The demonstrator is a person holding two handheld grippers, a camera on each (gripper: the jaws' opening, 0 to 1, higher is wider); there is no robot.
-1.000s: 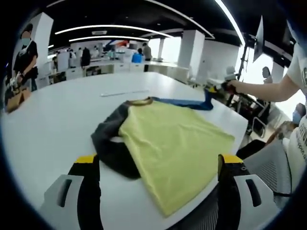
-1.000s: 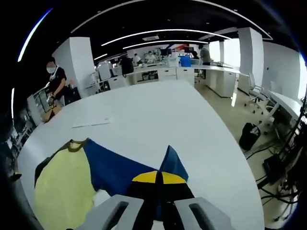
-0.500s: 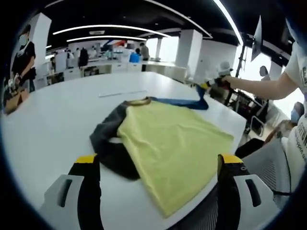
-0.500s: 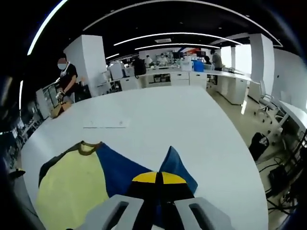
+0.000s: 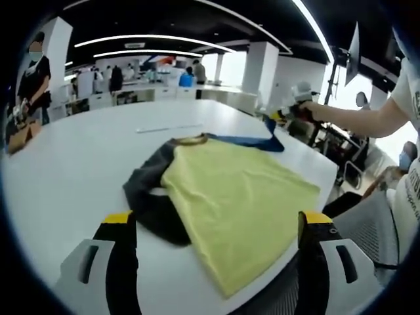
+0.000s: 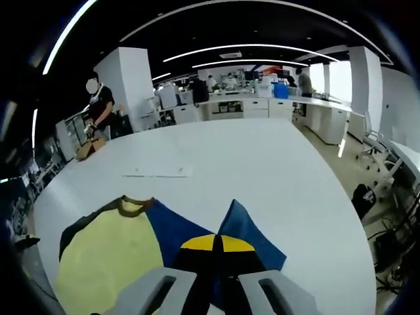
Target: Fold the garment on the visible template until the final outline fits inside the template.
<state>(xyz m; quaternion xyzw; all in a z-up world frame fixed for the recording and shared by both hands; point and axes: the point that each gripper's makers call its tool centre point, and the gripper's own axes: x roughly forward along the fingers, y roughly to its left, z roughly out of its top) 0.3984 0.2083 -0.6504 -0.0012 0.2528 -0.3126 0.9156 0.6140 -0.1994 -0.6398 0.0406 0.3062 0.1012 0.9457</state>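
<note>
A yellow shirt [image 5: 236,190] lies flat on the white table [image 5: 65,170], with a dark grey sleeve [image 5: 147,190] bunched at its left and a blue sleeve [image 5: 252,140] stretched away to the far right. My left gripper [image 5: 216,220] hovers open over the near hem, its jaws wide apart and nothing between them. A person's hand holds my right gripper [image 5: 283,115] at the sleeve's far end. In the right gripper view my right gripper [image 6: 213,244] is shut on the blue sleeve [image 6: 246,226], with the yellow body [image 6: 111,256] to its left.
A pale flat strip [image 5: 169,127] lies on the table beyond the collar, also seen as a strip [image 6: 157,172]. A grey mesh chair [image 5: 367,223] stands by the near right edge. A person [image 5: 31,79] works at the far left. Desks fill the background.
My right gripper has lifted the blue sleeve's end a little and drawn it slightly inward. The right view has swung, so the shirt sits further right in it. The left gripper stays still.
</note>
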